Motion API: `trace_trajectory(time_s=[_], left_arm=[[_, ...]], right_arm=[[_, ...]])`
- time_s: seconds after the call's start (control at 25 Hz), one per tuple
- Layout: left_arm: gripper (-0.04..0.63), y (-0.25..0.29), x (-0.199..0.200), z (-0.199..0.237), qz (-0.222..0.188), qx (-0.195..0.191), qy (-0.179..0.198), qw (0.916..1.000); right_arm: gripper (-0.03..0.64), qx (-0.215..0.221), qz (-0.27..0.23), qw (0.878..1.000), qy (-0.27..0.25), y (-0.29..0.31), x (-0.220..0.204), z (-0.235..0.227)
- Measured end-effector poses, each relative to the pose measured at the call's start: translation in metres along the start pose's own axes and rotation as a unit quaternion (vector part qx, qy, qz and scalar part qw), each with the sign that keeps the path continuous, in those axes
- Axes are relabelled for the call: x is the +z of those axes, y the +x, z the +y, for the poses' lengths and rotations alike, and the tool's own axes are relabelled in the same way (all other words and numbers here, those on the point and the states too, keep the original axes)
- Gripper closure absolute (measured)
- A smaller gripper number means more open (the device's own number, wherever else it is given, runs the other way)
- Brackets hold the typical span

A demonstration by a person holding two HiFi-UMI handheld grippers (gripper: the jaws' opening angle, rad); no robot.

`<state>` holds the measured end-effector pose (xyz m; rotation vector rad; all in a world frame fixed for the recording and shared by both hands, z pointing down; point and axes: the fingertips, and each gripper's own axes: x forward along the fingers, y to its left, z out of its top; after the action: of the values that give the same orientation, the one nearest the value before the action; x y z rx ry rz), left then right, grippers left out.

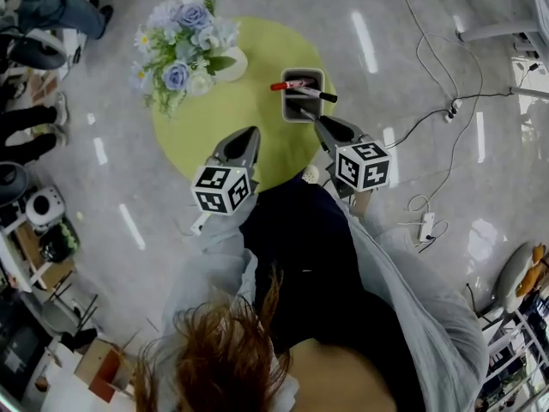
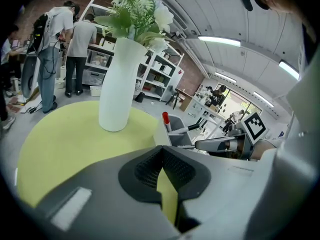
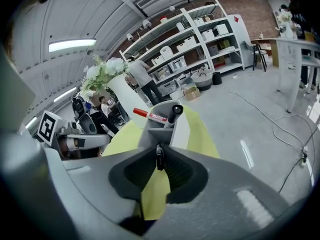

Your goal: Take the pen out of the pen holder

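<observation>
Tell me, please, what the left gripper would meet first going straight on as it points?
Most likely the green tabletop, between the vase and the pen holder, though depth is unclear.

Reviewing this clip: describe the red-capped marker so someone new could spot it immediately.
On the round yellow-green table, beside the white flower vase, stands a grey pen holder. The marker pokes out of its top, the only one with a red cap.

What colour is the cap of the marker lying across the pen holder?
Red; the marker cap shows best in the right gripper view.
</observation>
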<state>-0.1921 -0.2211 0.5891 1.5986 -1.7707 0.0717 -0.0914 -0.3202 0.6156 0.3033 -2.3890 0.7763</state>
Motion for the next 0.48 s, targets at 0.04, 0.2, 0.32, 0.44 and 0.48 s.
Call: trace_trajectory(time_s=[0.04,0.2,0.32,0.44,0.48], left_arm=[[0.577,0.0,0.0,0.0,0.0,0.001,0.0,1.0],[0.577,-0.002,0.002,-0.002,-0.002,0.0,0.004,1.0],[0.577,-0.003,0.004,-0.004,-0.005,-0.001,0.008,1.0],[0.577,-0.005,0.008,-0.008,-0.009,-0.004,0.014,0.9998],[0.577,-0.005,0.008,-0.009,-0.011,-0.006,0.017,0.9998]], right_arm=[[0.568,0.001,0.0,1.0,0.003,0.0,0.0,0.0],[0.574,0.004,-0.006,1.0,0.002,-0.002,0.004,0.003],[0.574,0.003,-0.008,1.0,-0.007,-0.005,0.006,0.005],[0.574,0.006,-0.015,1.0,-0.017,-0.011,0.011,0.009],[0.574,0.008,-0.02,1.0,-0.017,-0.013,0.012,0.01]])
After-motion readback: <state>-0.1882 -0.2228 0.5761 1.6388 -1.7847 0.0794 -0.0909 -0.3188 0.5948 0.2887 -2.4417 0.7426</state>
